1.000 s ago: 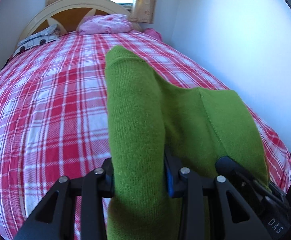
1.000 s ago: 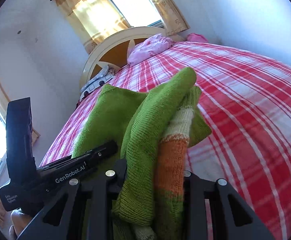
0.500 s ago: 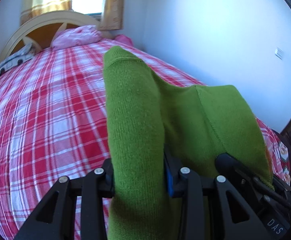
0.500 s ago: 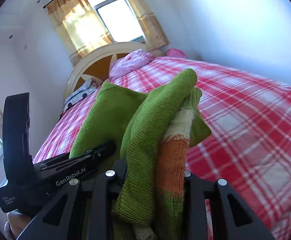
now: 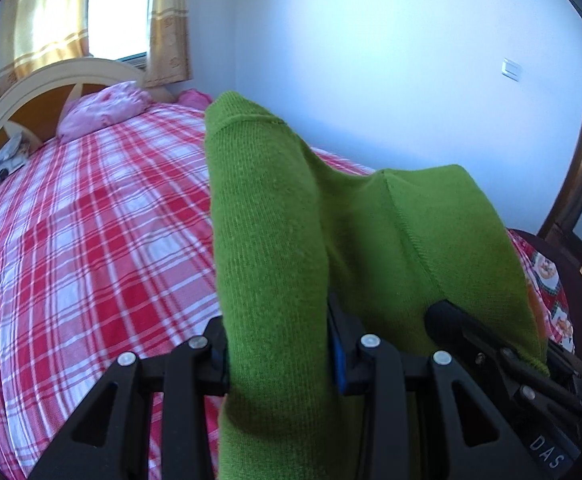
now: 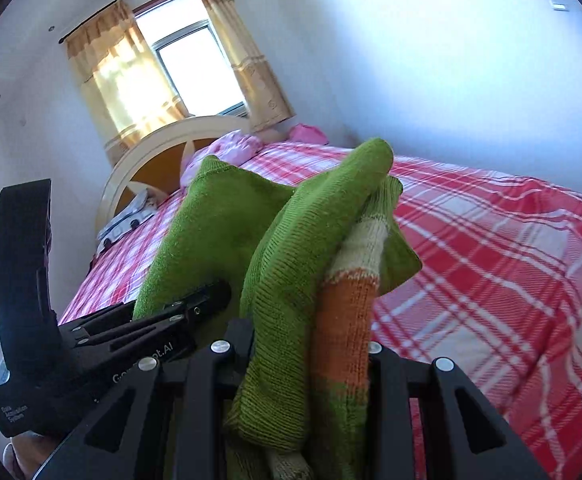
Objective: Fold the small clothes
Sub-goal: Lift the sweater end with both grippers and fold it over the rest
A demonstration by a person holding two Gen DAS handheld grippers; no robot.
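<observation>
Left tool (image 5: 277, 354) is clamped on a thick fold of the green knit garment (image 5: 371, 240), w/ cloth bulging up btwn its fingers. Right tool (image 6: 303, 354) pinches another bunched edge, incl. the orange-and-cream striped part (image 6: 351, 308). Garment hangs btwn both tools, above the red plaid bed (image 5: 91, 240). Pink pillow (image 5: 103, 114) lies near the headboard (image 6: 171, 148).

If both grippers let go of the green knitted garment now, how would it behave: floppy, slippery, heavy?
Likely floppy: the green knitted garment bends and bunches between the left gripper and right gripper. Probably light, since small pinches carry it. Its fuzzy knit suggests little slipping on the plaid bedspread.
</observation>
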